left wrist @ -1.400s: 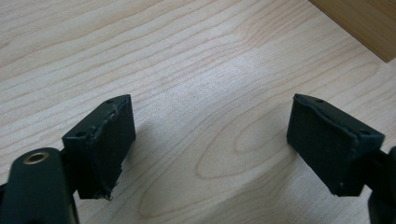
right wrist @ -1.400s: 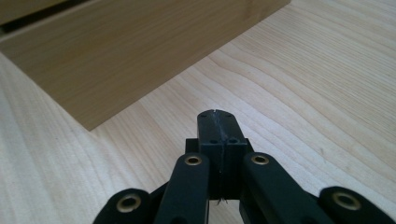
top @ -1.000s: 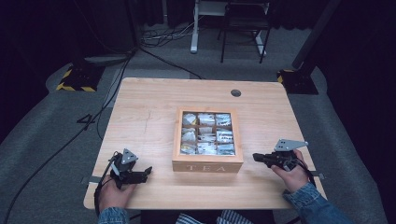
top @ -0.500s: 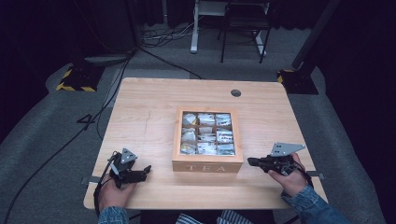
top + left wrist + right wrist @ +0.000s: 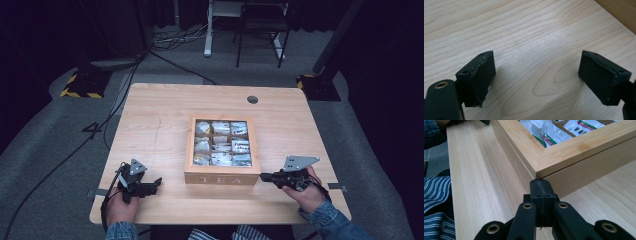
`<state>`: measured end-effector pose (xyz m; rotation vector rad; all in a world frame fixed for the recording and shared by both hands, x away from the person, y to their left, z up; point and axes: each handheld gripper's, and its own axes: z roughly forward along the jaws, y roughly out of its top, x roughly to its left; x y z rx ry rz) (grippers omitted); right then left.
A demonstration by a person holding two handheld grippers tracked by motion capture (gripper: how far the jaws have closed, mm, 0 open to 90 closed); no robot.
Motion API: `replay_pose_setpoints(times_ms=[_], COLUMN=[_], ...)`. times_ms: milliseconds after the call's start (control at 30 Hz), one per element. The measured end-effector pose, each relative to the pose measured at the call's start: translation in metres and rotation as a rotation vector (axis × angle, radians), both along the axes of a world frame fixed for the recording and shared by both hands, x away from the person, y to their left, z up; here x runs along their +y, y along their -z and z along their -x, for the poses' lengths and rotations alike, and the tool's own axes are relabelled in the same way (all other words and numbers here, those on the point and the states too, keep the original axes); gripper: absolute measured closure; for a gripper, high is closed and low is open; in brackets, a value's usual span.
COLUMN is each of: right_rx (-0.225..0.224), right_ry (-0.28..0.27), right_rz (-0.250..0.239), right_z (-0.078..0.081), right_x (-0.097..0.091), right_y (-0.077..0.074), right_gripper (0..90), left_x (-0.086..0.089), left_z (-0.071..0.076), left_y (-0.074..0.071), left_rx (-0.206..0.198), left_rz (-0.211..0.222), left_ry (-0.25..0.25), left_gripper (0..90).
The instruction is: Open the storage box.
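Your right gripper (image 5: 263, 176), jaws pressed together on nothing, points its tip at the near right corner of the tea box (image 5: 222, 150); in the right gripper view the tip (image 5: 541, 185) sits just under the lid seam at that corner, touching or nearly so. Your left gripper (image 5: 156, 183) rests to the box's left, well apart from it, jaws wide over bare table (image 5: 160, 125). The box stands mid-table, its glass lid down, its compartments filled with tea packets (image 5: 221, 144). Since a second ago your right gripper has slid in toward the box corner; the left has stayed put, as has the box.
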<state>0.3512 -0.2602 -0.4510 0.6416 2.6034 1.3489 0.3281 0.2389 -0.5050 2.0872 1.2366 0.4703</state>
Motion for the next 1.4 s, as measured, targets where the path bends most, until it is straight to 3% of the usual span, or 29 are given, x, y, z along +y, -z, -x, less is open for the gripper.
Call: replay_pose_setpoints(times_ms=[233,267,333,700,1100,1400], right_rx=[0.002,0.005,0.003,-0.003,-0.021,-0.038], right_ry=[-0.002,-0.007,-0.007,0.002,0.029,0.055], right_rz=[-0.004,-0.008,-0.008,-0.025,-0.07,-0.121], right_z=[0.001,0.001,0.001,0.001,0.001,-0.006], right_x=[0.0,0.001,0.001,0.002,0.002,0.0], right_y=[0.0,-0.001,-0.001,-0.005,-0.024,-0.052], right_gripper=[90.0,90.0,90.0,90.0,90.0,90.0], left_x=[-0.002,-0.003,-0.003,-0.004,-0.004,-0.005], left_z=[-0.002,-0.005,-0.006,-0.006,-0.011,-0.011], left_y=[0.0,0.001,0.001,0.001,0.001,0.001], left_rx=[0.004,0.029,0.035,0.037,0.037,0.04], left_rz=[-0.003,-0.016,-0.022,-0.023,-0.022,-0.018], left_ry=[-0.011,-0.023,-0.036,-0.035,-0.032,-0.036], left_gripper=[11.8,6.4,0.0,0.0,0.0,0.0])
